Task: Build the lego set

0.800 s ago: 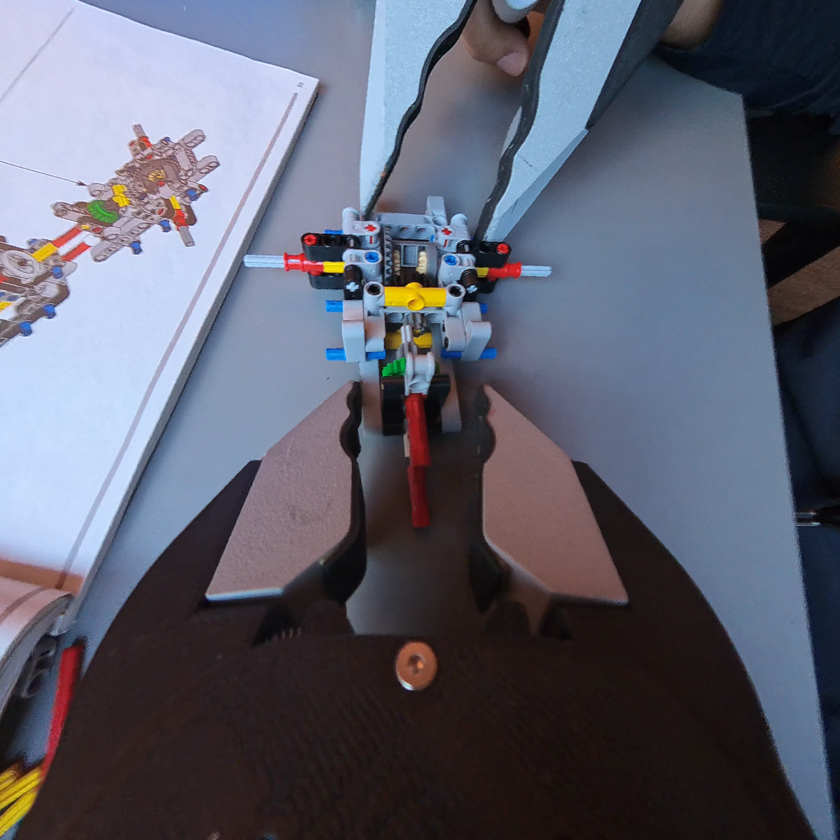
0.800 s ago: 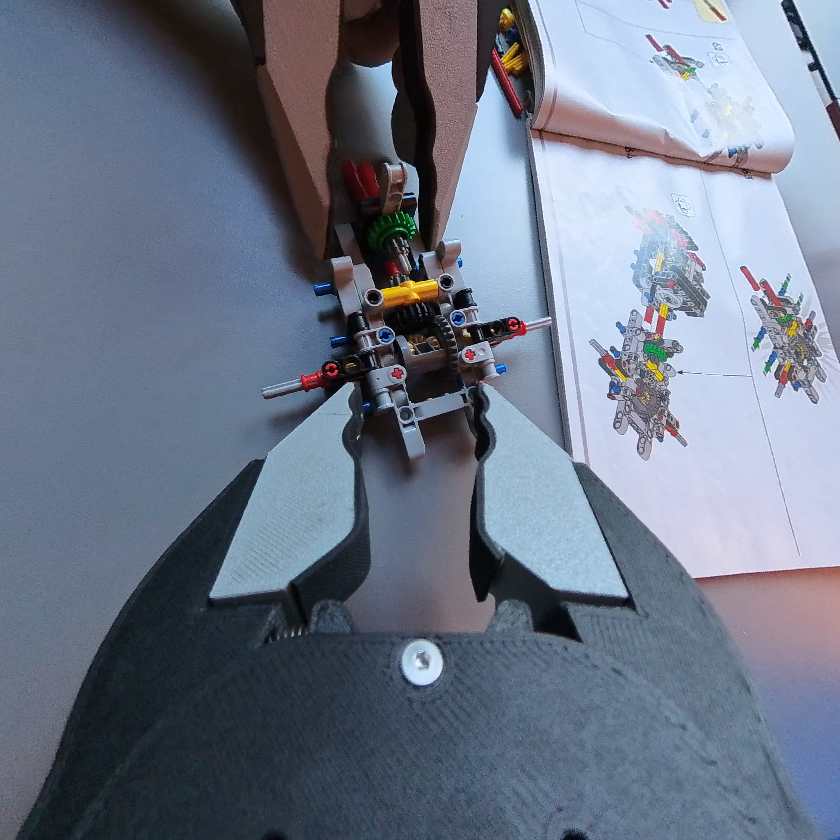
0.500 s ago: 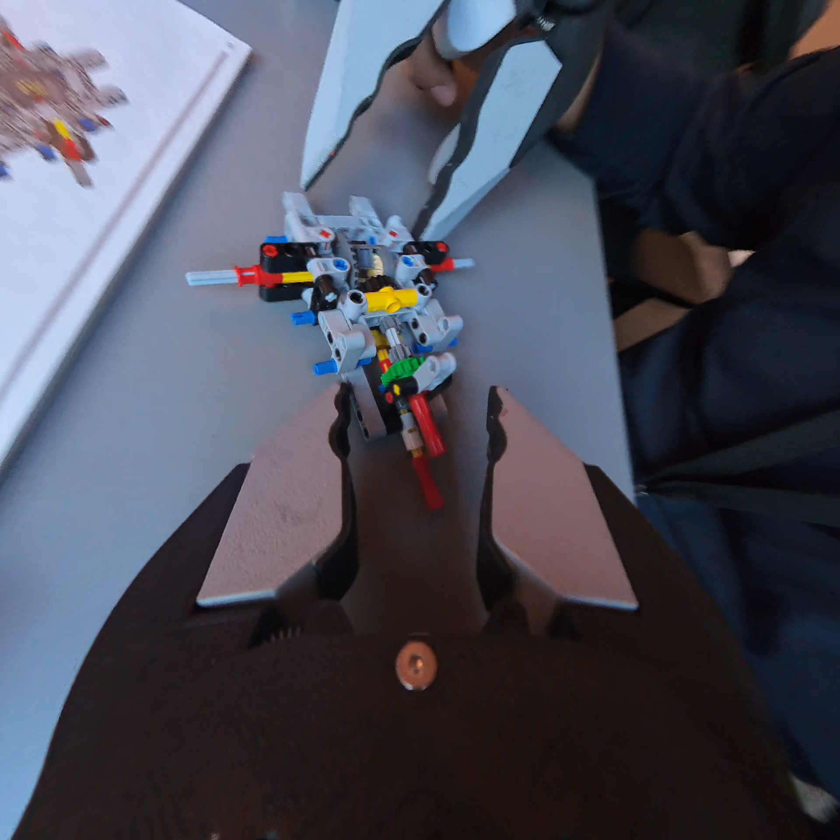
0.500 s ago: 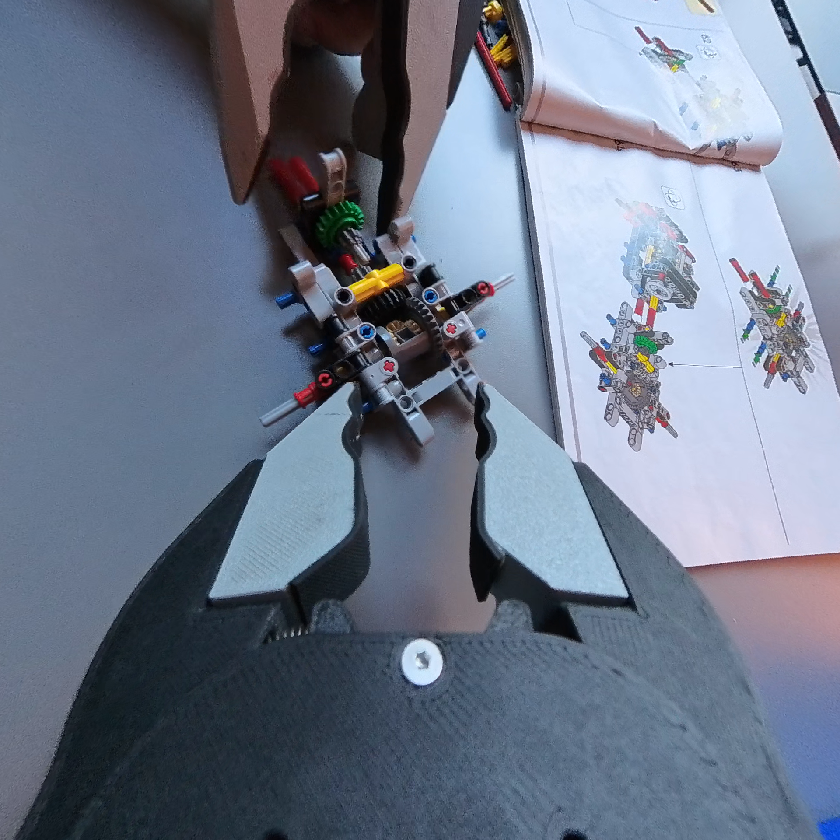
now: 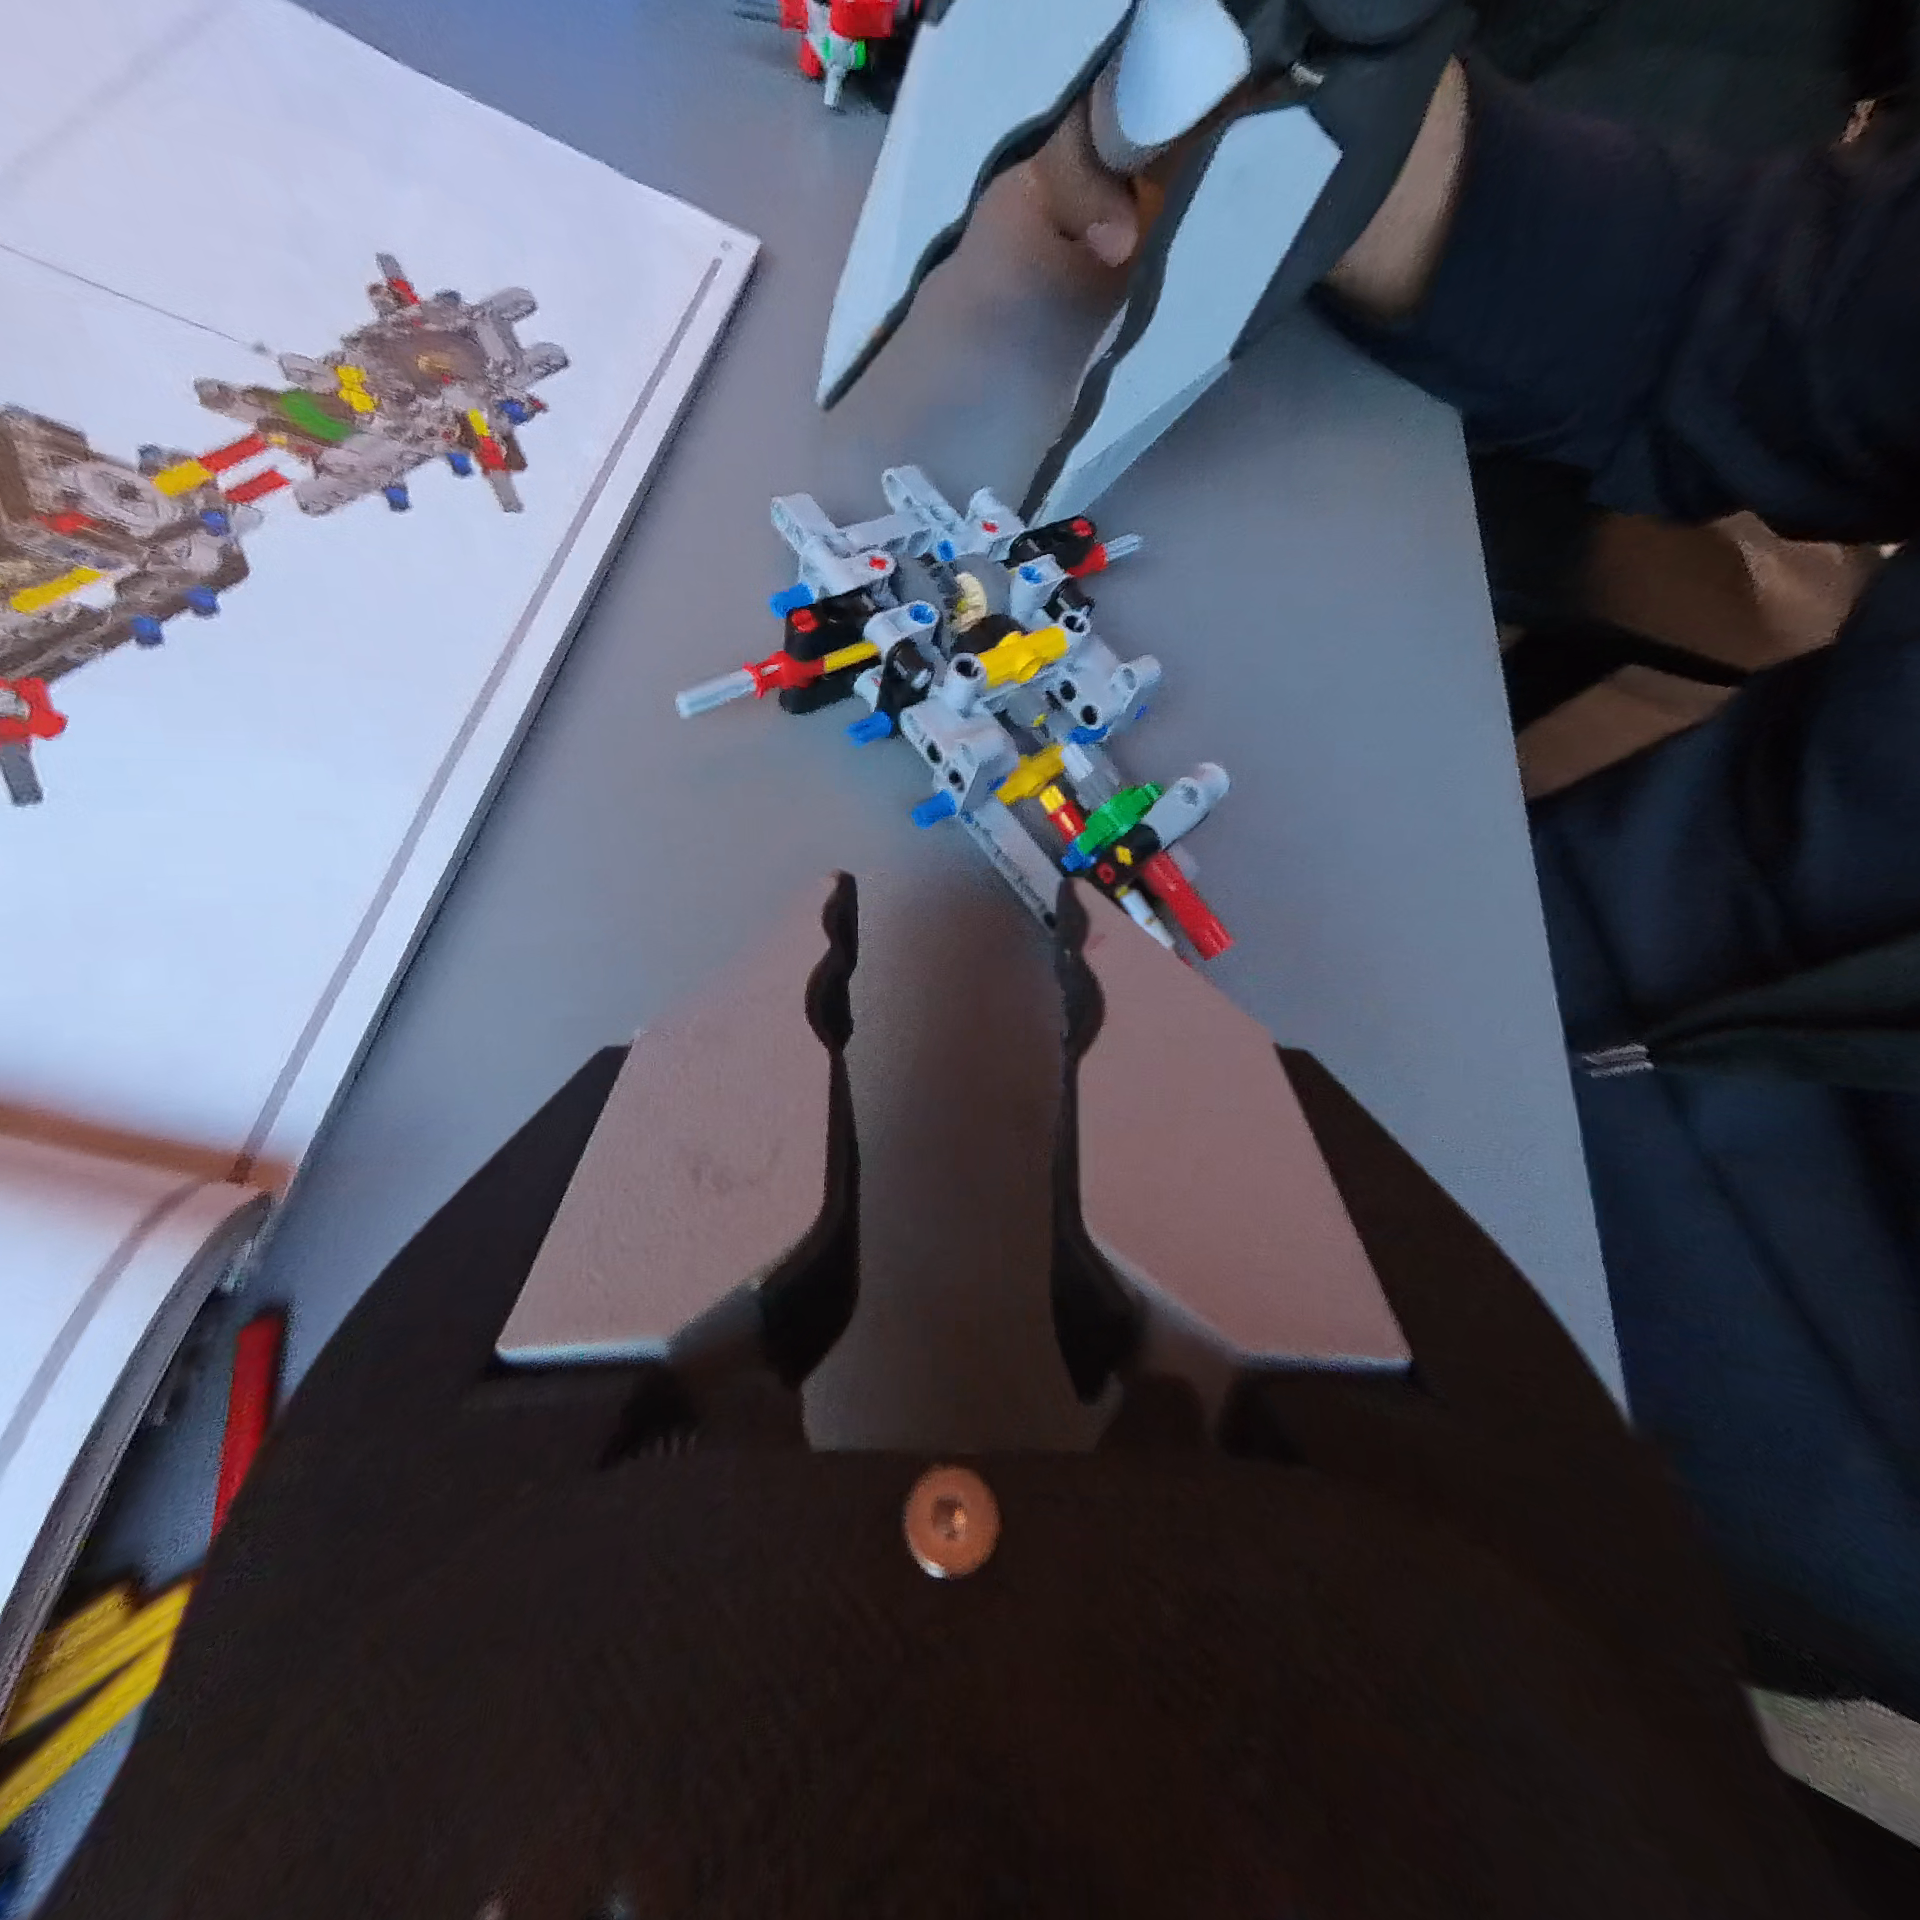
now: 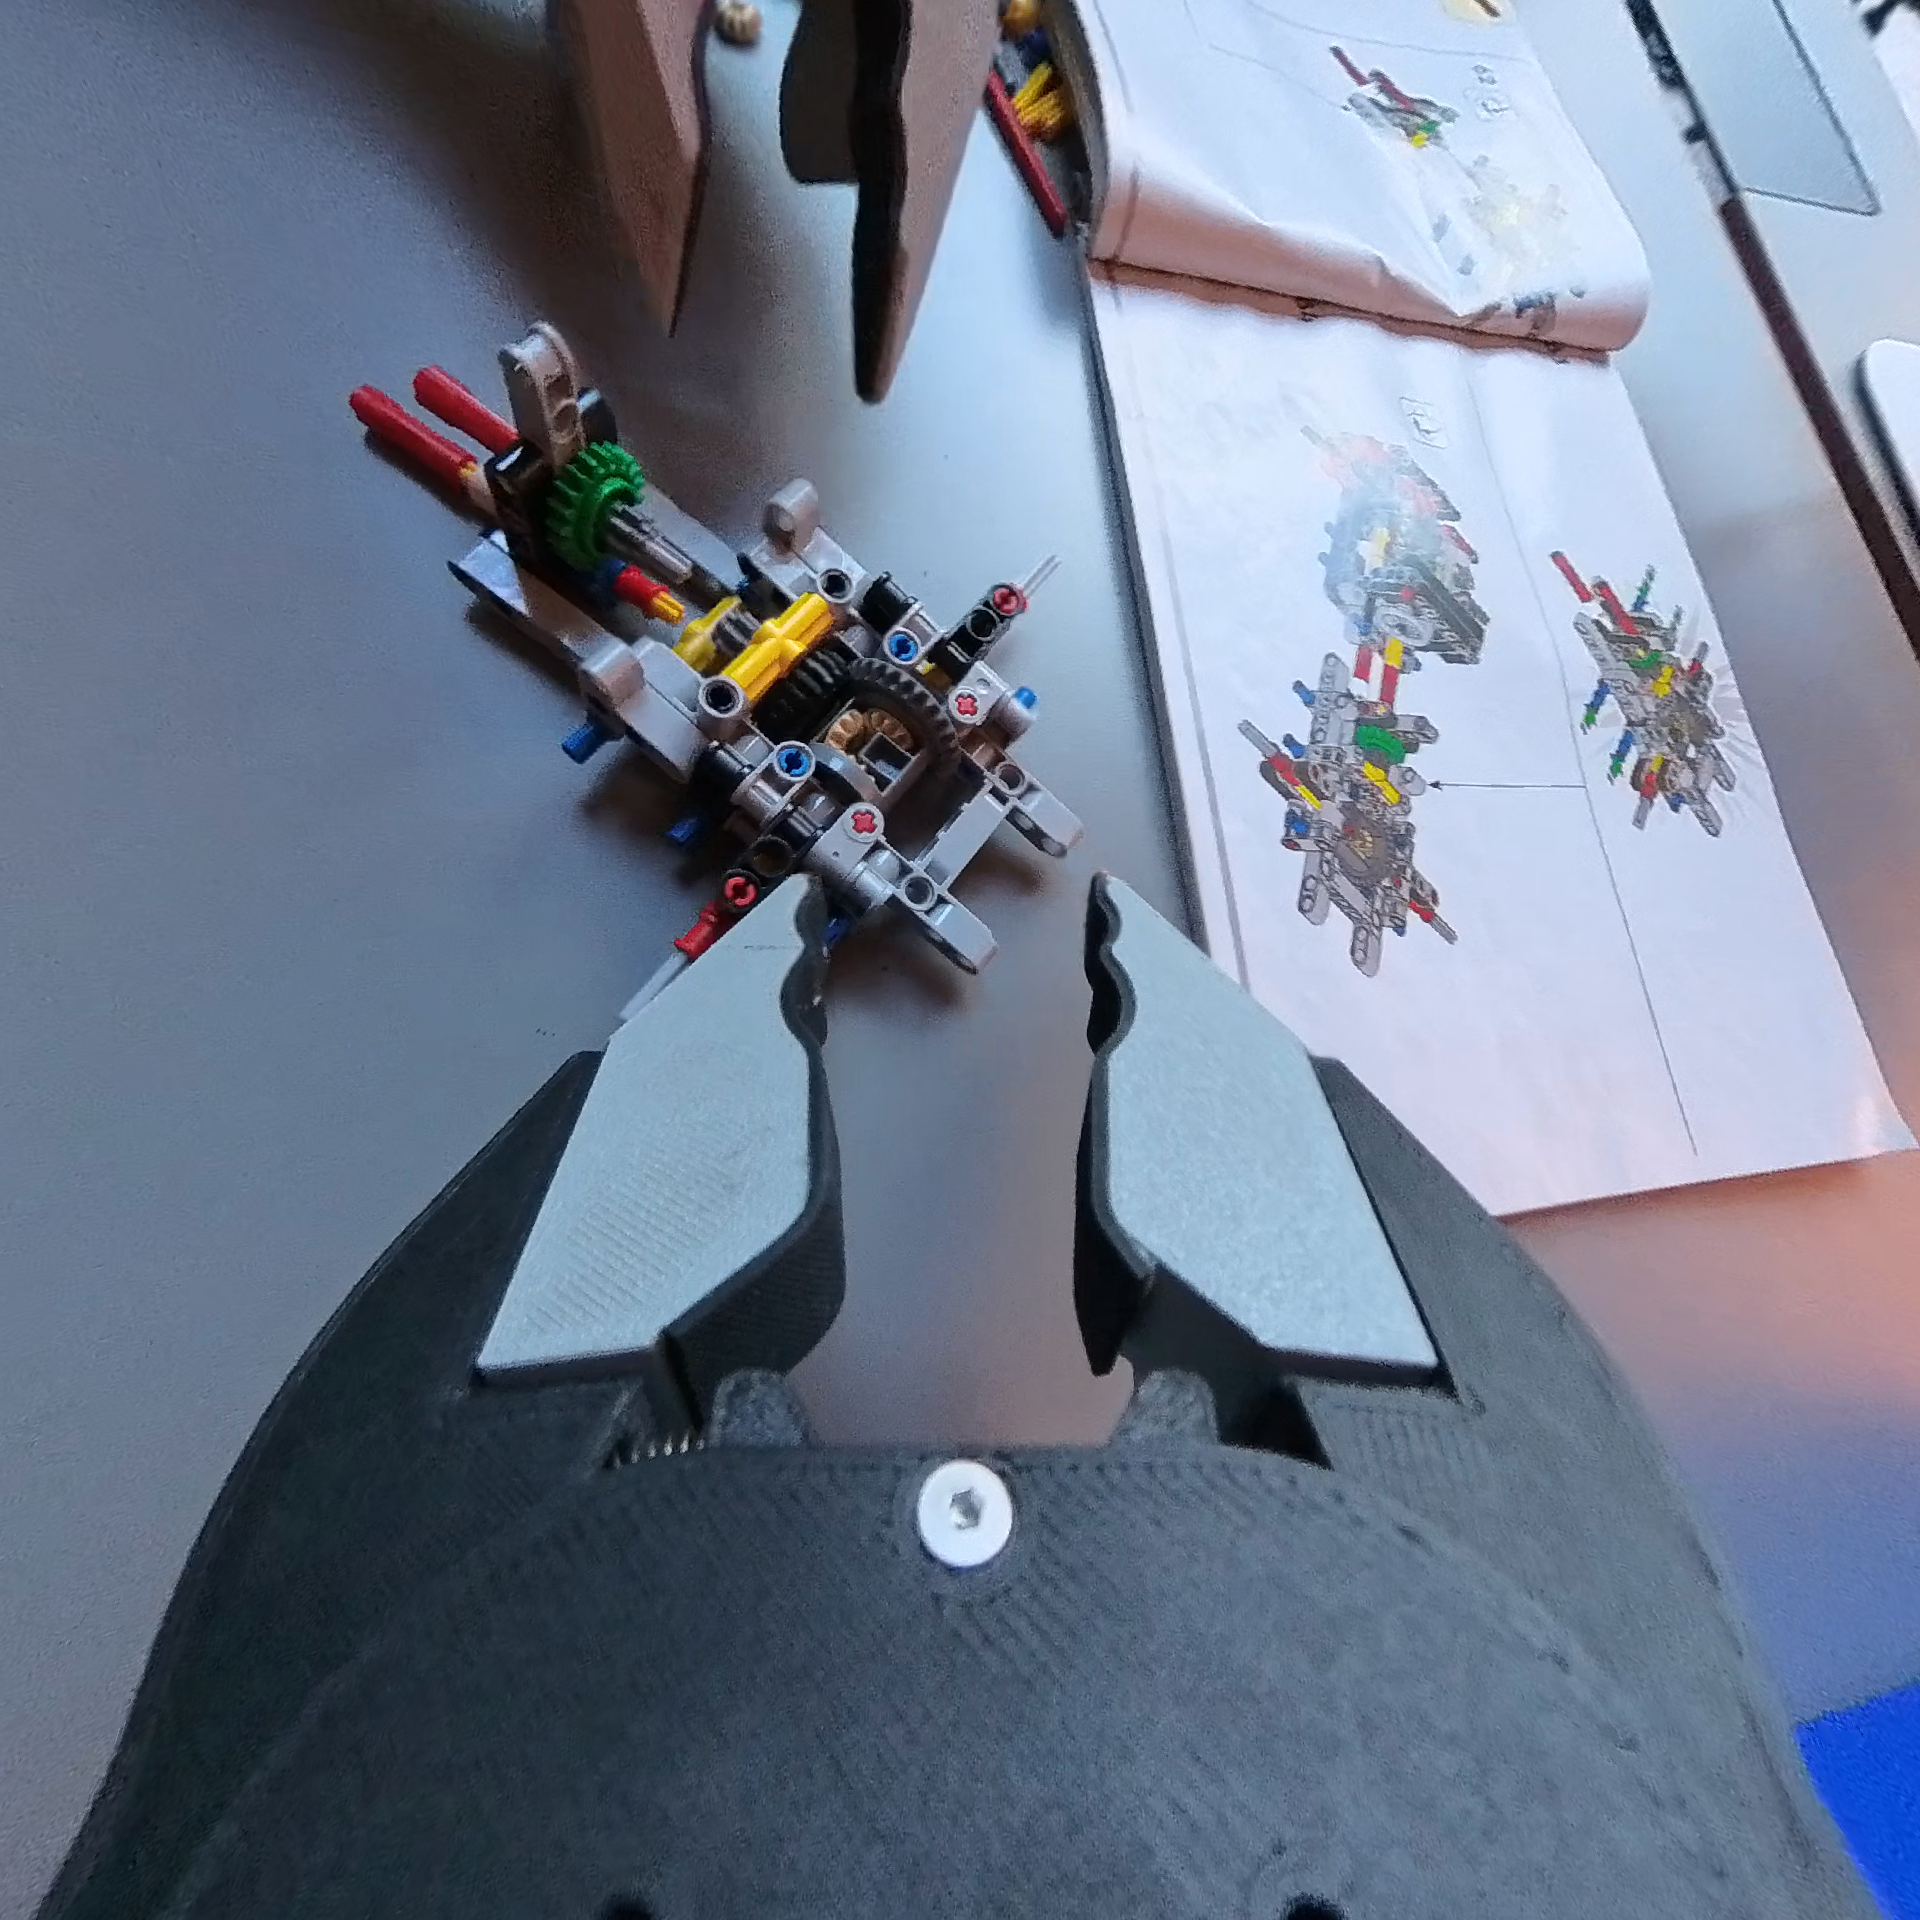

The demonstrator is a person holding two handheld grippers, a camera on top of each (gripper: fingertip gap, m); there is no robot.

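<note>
A small model of grey beams, gears, a yellow connector, a green gear and red axles (image 5: 966,665) lies slantwise on the grey table (image 5: 623,883). My left gripper (image 5: 956,904) is open with nothing between its pads. Its right fingertip (image 5: 1070,914) is just short of the model's red-axle end. My right gripper (image 6: 953,904) is open with nothing between its pads. Its left fingertip (image 6: 800,914) overlaps the model's (image 6: 790,707) grey axle end. In the left wrist view the right gripper (image 5: 935,447) hangs above the model's far end. In the right wrist view the left gripper (image 6: 774,353) is past the model.
An open instruction booklet (image 5: 312,623) lies left of the model; it also shows in the right wrist view (image 6: 1507,831). Loose yellow and red pieces (image 5: 94,1662) lie by its spine. Another small model (image 5: 842,31) sits farther off. A person's dark sleeve (image 5: 1662,312) is past the table's right edge. Some 11 centimeters of space lies between my two pairs of fingers.
Both grippers have drawn back from the model, which they flanked before. The model has turned slantwise on the table. My left jaws have narrowed on nothing.
</note>
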